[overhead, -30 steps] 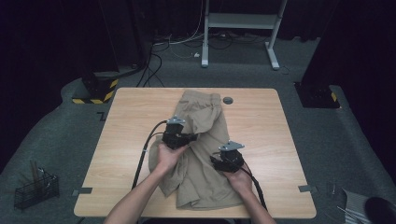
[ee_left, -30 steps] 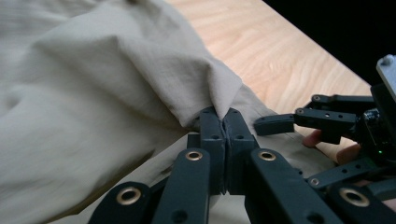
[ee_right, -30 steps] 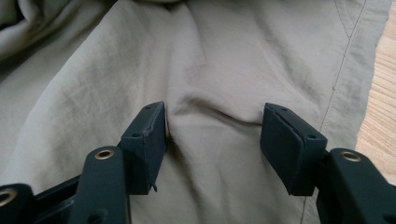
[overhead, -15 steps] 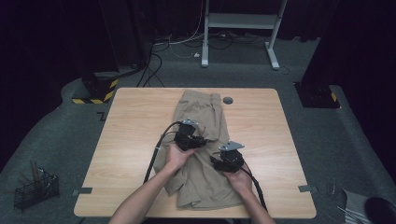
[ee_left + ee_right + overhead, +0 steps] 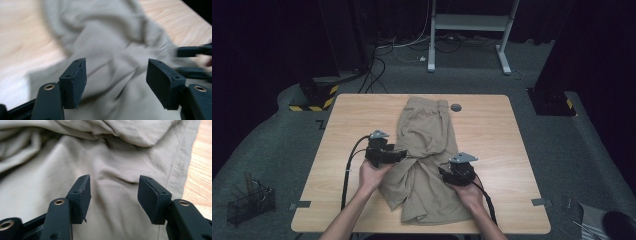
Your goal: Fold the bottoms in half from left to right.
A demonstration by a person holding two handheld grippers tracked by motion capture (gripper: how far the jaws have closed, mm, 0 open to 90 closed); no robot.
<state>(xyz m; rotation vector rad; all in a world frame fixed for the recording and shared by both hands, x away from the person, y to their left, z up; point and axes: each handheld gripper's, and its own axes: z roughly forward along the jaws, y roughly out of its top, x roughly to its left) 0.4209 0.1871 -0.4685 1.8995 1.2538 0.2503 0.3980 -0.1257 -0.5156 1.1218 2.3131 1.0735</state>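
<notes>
High view first: a pair of khaki shorts lies down the middle of the wooden table, waistband at the far end near a small dark disc set in the tabletop, the legs running toward the person's edge and rumpled across the middle; the left gripper sits at the left edge of the cloth about halfway down, held by the left hand, its jaws aimed rightward over the bunched fabric, its black cable looping off over bare wood; the right gripper is on the right leg of the shorts, nearer the person, gripped by the right hand, with the grey plate showing on top; the 2 grippers are near each other, with a ridge of folded cloth between them; left gripper view now, and it is blurred, but the left gripper has its jaws spread wide, nothing pinched, the shorts spread just beyond and beneath them in creases, bare table off to the left; right gripper view: the right gripper is released too, jaws well apart over a flat stretch of the shorts, a stitched seam running down the cloth's right side just beside the right jaw, a heavy fold lying farther ahead, and a strip of table at the right edge; off the table, a wire basket stands on the grey floor at lower left.
</notes>
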